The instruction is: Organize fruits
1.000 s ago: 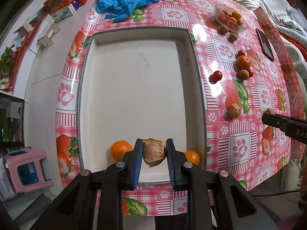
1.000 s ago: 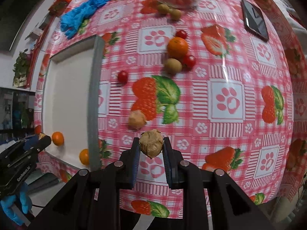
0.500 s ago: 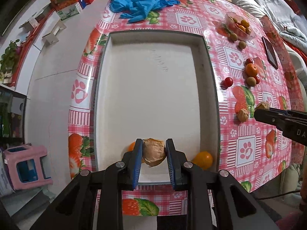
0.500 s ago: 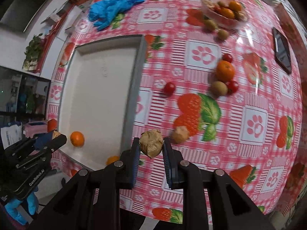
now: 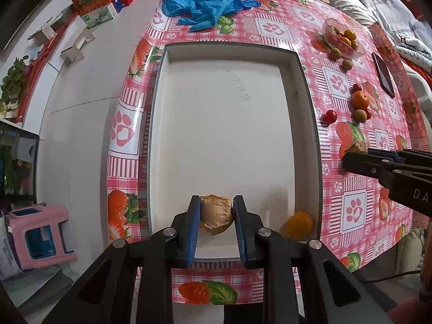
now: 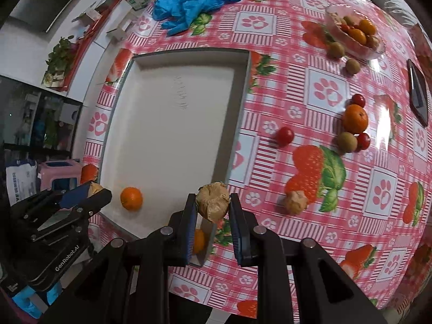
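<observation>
In the left wrist view my left gripper (image 5: 216, 202) is shut on a brown papery-husked fruit (image 5: 216, 216) above the near end of the white tray (image 5: 224, 108). An orange (image 5: 297, 224) lies in the tray's near right corner. My right gripper (image 6: 212, 202) is shut on a second husked fruit (image 6: 213, 203) and hangs over the tray's right rim (image 6: 237, 124). In the right wrist view another orange (image 6: 131, 198) lies in the tray, beside the left gripper (image 6: 91, 191). A third husked fruit (image 6: 295, 202) lies on the tablecloth.
On the pink checked tablecloth lie a cherry tomato (image 6: 284, 135), a mandarin (image 6: 355, 118), a kiwi (image 6: 347, 141), a clear bowl of fruit (image 6: 353, 35), a phone (image 6: 418, 94) and blue gloves (image 6: 189, 2). A pink stool (image 5: 40, 235) stands on the floor to the left.
The right gripper has carried its husked fruit left, from over the tablecloth to the tray's right rim. The left gripper has shifted slightly over the tray and now hides one orange.
</observation>
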### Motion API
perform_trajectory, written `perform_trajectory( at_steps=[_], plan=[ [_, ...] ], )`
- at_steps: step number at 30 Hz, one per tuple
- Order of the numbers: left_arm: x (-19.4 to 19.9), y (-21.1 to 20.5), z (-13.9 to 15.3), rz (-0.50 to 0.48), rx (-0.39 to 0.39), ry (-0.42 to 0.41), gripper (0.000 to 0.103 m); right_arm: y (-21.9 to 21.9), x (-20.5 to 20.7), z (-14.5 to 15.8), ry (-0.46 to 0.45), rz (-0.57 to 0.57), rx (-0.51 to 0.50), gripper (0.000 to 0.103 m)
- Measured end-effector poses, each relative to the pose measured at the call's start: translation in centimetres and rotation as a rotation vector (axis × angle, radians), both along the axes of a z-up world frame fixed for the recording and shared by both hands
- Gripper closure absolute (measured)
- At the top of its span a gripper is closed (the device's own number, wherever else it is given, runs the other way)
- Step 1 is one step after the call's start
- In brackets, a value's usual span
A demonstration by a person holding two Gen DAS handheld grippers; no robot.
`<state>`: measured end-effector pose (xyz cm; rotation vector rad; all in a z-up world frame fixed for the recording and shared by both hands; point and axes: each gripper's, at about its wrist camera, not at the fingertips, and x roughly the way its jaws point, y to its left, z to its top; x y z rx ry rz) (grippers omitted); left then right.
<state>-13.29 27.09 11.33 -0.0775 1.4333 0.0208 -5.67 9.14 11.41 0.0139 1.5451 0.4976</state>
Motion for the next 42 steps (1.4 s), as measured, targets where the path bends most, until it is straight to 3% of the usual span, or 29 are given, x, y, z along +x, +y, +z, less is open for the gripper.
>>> perform_trajectory(
  at_steps=[30, 40, 41, 42],
  plan=[
    [0.6, -0.9, -4.9, -0.049, 0.013, 0.097, 0.078, 4.1, -1.8, -4.9, 0.105, 0.049, -0.011, 0.078],
    [0.9, -1.7, -5.1, -0.065, 0.026, 0.100, 0.077, 5.4, -2.5, -5.8, 0.127, 0.058, -0.011, 0.076],
    [1.0, -1.8, -5.2, -0.065, 0.034, 0.104, 0.070, 5.4, -2.5, -5.8, 0.131, 0.057, -0.007, 0.075],
    [1.0, -1.9, -5.3, -0.065, 0.050, 0.112, 0.048, 5.3, -2.5, -5.9, 0.133, 0.055, -0.003, 0.070]
  ],
)
